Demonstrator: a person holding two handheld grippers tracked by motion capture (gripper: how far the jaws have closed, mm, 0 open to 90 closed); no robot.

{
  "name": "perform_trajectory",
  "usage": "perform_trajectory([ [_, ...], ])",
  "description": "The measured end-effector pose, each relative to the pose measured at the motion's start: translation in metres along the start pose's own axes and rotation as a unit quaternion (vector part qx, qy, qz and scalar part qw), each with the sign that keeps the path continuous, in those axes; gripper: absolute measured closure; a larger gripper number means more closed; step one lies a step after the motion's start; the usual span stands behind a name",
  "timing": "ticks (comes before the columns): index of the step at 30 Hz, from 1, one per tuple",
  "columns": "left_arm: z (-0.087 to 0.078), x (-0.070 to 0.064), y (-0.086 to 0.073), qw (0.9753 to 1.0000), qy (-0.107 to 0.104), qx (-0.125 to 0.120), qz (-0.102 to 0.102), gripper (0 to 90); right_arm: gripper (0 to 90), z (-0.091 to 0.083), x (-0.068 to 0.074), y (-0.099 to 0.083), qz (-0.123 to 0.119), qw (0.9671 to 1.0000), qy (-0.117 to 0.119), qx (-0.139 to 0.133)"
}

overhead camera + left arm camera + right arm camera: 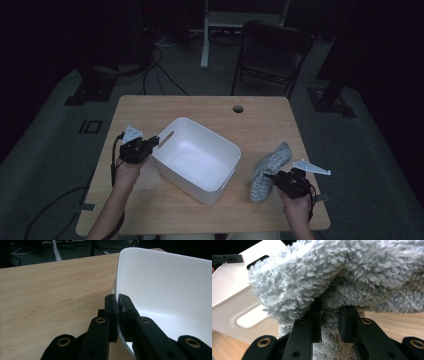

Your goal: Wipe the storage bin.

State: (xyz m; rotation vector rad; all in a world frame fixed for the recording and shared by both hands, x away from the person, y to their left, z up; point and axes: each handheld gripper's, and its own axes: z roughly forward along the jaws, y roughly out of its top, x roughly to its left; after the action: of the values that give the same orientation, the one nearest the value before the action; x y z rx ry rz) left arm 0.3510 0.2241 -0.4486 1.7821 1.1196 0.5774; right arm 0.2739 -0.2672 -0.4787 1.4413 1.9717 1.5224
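A white plastic bin (196, 159) with handle slots stands empty in the middle of the wooden table (210, 107). My left gripper (155, 141) is shut on the bin's left rim, one jaw outside the wall and one inside. The left gripper view shows the same pinch (117, 302) on the thin white wall (162, 285). A grey fluffy cloth (270, 165) lies to the right of the bin. My right gripper (270, 176) is at its near end. In the right gripper view the jaws (329, 312) hold a fold of the cloth (324, 272), with the bin (234, 285) just beyond.
A round cable hole (238, 108) sits near the table's far edge. Behind the table stand a dark folding chair (272, 50) and a white desk leg (204, 35), with cables on the floor (155, 70). Bare tabletop (50, 290) stretches left of the bin.
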Motion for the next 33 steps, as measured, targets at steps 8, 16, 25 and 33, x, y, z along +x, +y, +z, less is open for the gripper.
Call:
perform_trajectory([
  [8,-0.011,-0.005,-0.01,0.9996,0.019,-0.014,-0.019,85.4,75.4,0.002,0.003,-0.001,0.0,1.0,0.003,0.003],
  [16,-0.019,-0.013,-0.017,0.999,0.038,-0.02,-0.016,85.2,75.4,0.006,0.005,-0.002,-0.004,0.9999,0.007,0.008],
  [25,-0.02,-0.015,-0.021,0.9987,0.039,-0.031,-0.009,83.8,75.4,0.003,0.008,0.002,-0.001,0.9997,0.024,-0.001],
  [33,-0.02,-0.014,-0.023,0.9983,0.037,-0.041,-0.02,84.3,75.4,0.009,0.026,0.019,-0.023,0.9989,0.04,-0.014],
])
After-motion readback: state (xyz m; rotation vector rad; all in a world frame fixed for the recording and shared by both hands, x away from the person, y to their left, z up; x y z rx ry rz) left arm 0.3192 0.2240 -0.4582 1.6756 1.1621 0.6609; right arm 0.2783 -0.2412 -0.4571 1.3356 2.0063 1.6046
